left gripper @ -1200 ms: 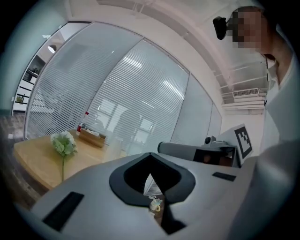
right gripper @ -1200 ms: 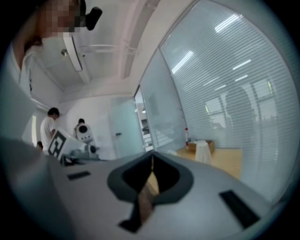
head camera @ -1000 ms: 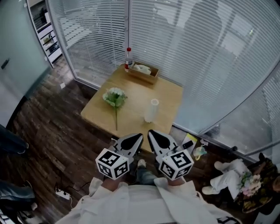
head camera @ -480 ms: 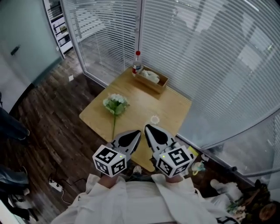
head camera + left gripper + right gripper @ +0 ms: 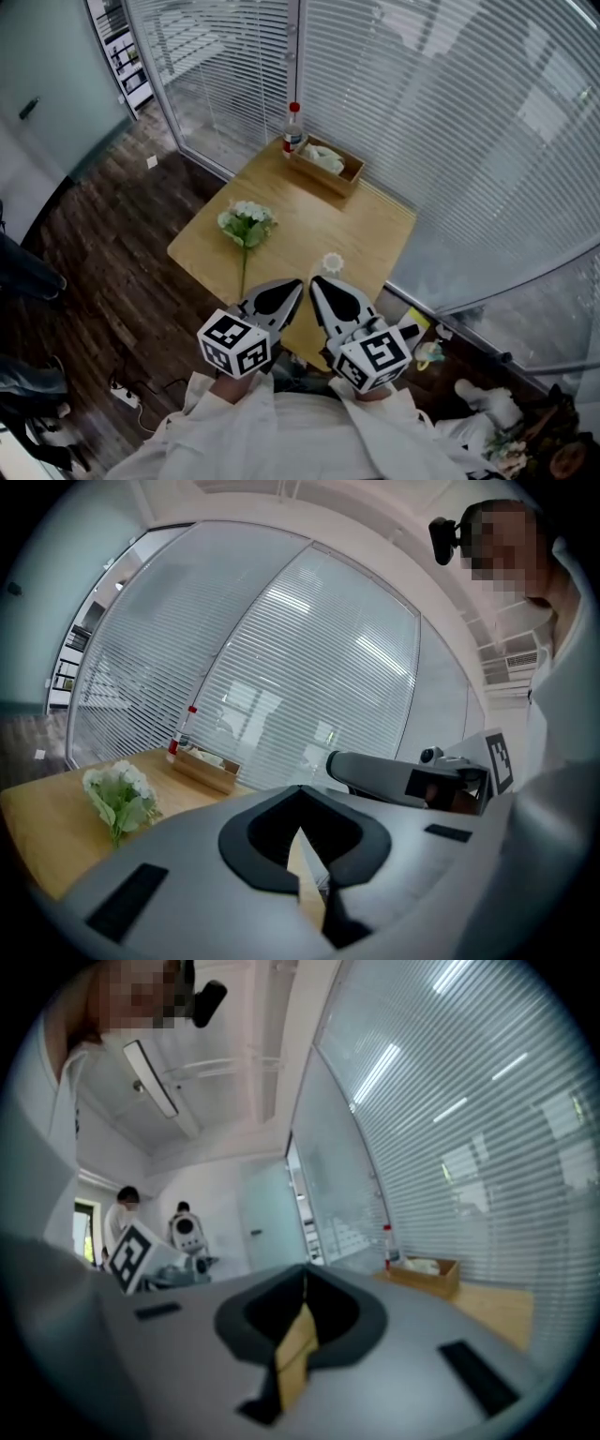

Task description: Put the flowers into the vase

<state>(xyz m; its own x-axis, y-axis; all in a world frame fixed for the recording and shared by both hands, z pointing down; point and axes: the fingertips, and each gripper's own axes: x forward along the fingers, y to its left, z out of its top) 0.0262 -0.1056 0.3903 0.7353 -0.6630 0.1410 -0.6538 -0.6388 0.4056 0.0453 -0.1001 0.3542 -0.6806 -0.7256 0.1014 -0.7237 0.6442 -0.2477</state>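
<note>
Currently no grasp is made. Flowers lie on the table, apart from the vase standing near its front edge. Advice: open one gripper, take the stem low, and steady the vase. Left gripper and right gripper are both closed, empty, touching nothing.

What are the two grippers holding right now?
Nothing. The left gripper and the right gripper are both shut and empty; the flowers lie untouched on the table.
</note>
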